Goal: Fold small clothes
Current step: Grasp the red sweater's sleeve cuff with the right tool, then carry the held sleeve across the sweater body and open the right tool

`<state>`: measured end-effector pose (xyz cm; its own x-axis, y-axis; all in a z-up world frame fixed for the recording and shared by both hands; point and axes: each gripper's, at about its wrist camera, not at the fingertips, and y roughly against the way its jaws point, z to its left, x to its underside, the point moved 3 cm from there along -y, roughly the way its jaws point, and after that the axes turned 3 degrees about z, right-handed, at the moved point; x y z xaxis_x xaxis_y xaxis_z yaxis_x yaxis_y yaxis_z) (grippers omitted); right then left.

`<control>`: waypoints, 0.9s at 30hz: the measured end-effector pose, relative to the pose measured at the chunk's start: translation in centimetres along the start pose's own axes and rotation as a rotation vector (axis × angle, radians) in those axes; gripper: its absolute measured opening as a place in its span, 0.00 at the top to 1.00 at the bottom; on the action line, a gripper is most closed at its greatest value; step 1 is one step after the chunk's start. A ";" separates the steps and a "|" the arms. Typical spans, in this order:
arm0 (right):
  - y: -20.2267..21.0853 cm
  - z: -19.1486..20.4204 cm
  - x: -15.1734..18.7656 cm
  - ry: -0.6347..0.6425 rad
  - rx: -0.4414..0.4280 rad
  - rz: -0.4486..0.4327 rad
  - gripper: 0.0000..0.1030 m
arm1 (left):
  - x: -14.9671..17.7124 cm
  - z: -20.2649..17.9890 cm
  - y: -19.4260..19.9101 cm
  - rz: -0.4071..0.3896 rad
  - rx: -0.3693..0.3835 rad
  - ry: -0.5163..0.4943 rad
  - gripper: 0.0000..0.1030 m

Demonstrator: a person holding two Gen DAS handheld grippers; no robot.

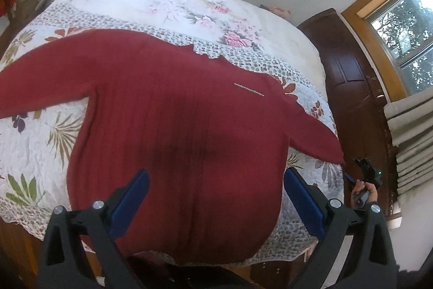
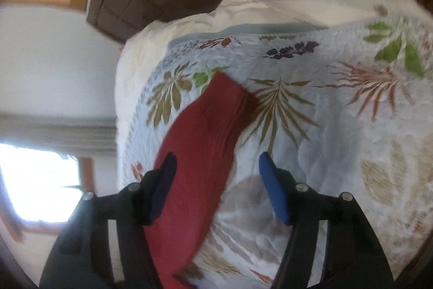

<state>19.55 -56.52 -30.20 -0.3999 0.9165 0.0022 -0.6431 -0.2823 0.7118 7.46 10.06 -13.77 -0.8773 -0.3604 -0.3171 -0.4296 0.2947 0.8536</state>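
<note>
- The red sweater (image 1: 173,126) lay spread flat on the bed's floral quilt (image 1: 40,142), hem toward me, neckline away, both sleeves stretched out sideways.
- My left gripper (image 1: 216,197) hovered over the hem, fingers spread wide, holding nothing.
- My right gripper (image 2: 216,180) was likewise wide open, and the right sleeve (image 2: 200,148) ran lengthwise between its fingers, cuff pointing away; I could not tell whether it touched the cloth.
- That sleeve sat nearest my right hand, so I judged folding it inward came next.
- The left view alone showed the whole garment, with the window (image 1: 403,26) beyond; the right view showed only sleeve and quilt.
</note>
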 end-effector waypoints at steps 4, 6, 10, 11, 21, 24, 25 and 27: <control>-1.4 -1.4 -1.6 -0.096 -0.126 0.012 0.54 | 0.1 -0.2 -0.2 0.010 -0.019 0.014 0.03; -2.0 -1.7 -1.9 -0.113 -0.136 0.017 0.60 | 0.1 -0.2 -0.2 0.011 -0.028 0.015 0.03; -3.4 -1.8 -2.9 -0.132 -0.128 0.022 0.60 | 0.0 -0.7 0.0 0.007 -0.049 0.004 0.03; -3.6 -1.8 -3.0 -0.132 -0.126 0.021 0.59 | 0.0 -0.7 0.0 0.004 -0.053 -0.001 0.03; -3.3 -0.1 -3.0 -0.031 -0.095 -0.011 0.82 | 0.0 -1.0 0.0 0.000 -0.035 -0.016 0.03; -1.8 1.9 -2.3 0.069 -0.075 -0.036 0.83 | 0.0 -0.7 -0.3 0.003 -0.014 -0.013 0.03; -1.5 2.5 -2.2 0.094 -0.072 -0.042 0.83 | 0.0 -0.6 -0.4 0.010 -0.001 -0.012 0.03; -0.4 4.3 -1.5 0.159 -0.062 -0.059 0.83 | 0.1 -0.5 -0.6 0.024 0.002 -0.013 0.03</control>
<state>23.22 -56.56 -27.50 -0.4555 0.8771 -0.1527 -0.7053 -0.2509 0.6630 7.76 9.41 -14.11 -0.8900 -0.3417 -0.3019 -0.4087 0.3046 0.8603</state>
